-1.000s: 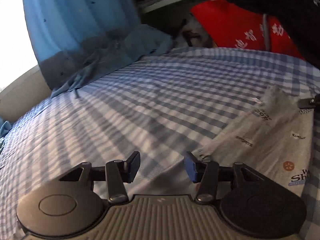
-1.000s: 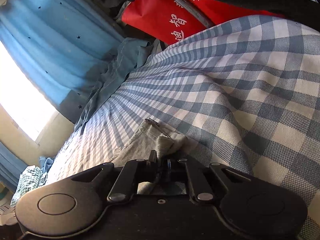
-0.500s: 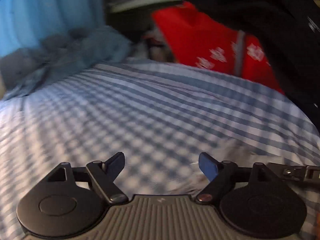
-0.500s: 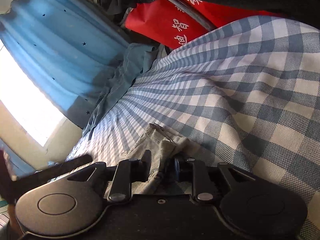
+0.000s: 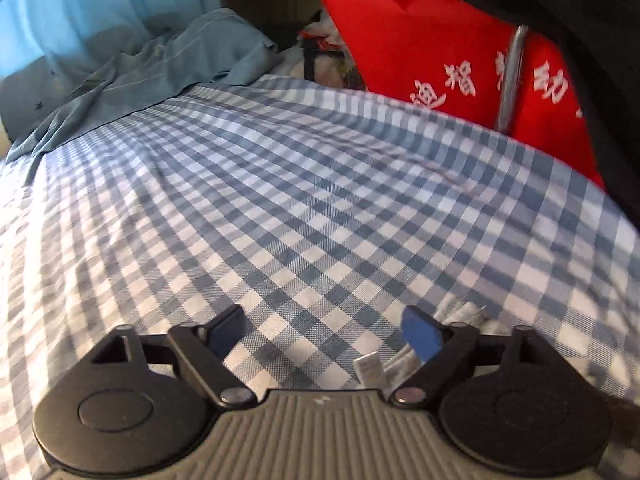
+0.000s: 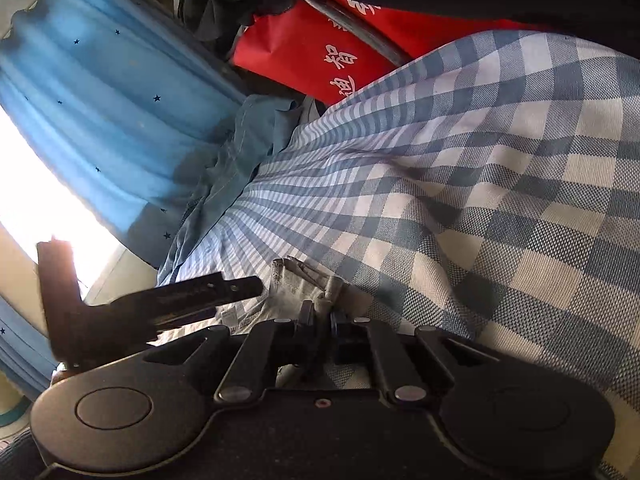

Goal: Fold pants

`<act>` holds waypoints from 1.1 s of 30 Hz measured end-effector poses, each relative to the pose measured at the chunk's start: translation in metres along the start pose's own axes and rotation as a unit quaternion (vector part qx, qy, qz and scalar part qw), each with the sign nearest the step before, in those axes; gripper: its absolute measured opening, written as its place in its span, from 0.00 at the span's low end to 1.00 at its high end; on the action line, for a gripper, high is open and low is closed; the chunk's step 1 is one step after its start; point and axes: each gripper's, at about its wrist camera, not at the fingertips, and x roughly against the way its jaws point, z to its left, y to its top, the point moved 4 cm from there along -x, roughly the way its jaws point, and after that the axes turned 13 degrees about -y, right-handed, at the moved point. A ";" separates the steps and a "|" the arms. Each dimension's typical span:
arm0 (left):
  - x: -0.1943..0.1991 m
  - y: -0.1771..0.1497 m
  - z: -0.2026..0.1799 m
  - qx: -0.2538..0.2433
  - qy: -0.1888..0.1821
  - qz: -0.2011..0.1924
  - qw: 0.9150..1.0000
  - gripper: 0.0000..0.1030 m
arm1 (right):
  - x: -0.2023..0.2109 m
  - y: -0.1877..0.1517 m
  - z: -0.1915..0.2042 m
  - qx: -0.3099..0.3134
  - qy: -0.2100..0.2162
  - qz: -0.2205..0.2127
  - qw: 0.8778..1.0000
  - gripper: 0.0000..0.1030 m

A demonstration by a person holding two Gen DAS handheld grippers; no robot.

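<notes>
Checked bedding fills both views: a blue-and-white gingham sheet (image 5: 304, 208) stretched over the bed, bright with sunlight on its left side. Pale grey printed pants (image 6: 304, 280) lie bunched on this sheet at the near edge, just in front of the right gripper (image 6: 322, 318). Its black jaws are closing, and a raised fold of the grey cloth is pinched between them, so the pads press on the fabric. In the left wrist view only a corner of the pants (image 5: 460, 316) shows, with a small white label, lying beside and partly under the right-hand finger (image 5: 420, 336) of the left gripper (image 5: 322, 332). That gripper's jaws are opening and stand wide apart; between its blue pads there is only bare checked sheet, and they grip nothing. From the right wrist view, the left gripper (image 6: 192, 292) appears as a dark bar reaching in from the left, close to the grey cloth; whether it touches it is unclear. Beyond the bed lie a crumpled dusty-blue cloth (image 5: 160, 72), a bright blue star-dotted curtain (image 6: 100, 120) against the glowing window, and a red fabric bag with white characters (image 5: 432, 48).
</notes>
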 end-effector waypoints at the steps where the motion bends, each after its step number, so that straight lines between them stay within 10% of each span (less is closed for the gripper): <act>1: 0.004 0.001 0.000 0.008 -0.001 0.000 1.000 0.94 | 0.000 0.000 0.000 0.001 0.000 -0.001 1.000 0.07; 12: 0.026 0.013 -0.008 0.070 -0.055 0.035 0.995 0.98 | 0.002 -0.002 0.009 0.023 -0.006 -0.007 1.000 0.15; 19: 0.018 0.015 -0.002 0.147 -0.147 0.090 0.974 0.95 | 0.009 -0.006 0.032 0.110 -0.046 -0.035 0.992 0.15; 24: 0.014 0.011 0.004 0.205 -0.211 0.127 0.947 0.94 | 0.026 -0.026 0.068 0.263 -0.091 -0.102 0.955 0.09; 33: 0.010 0.008 0.005 0.242 -0.238 0.141 0.930 0.94 | 0.035 -0.071 0.108 0.458 -0.117 -0.163 0.866 0.03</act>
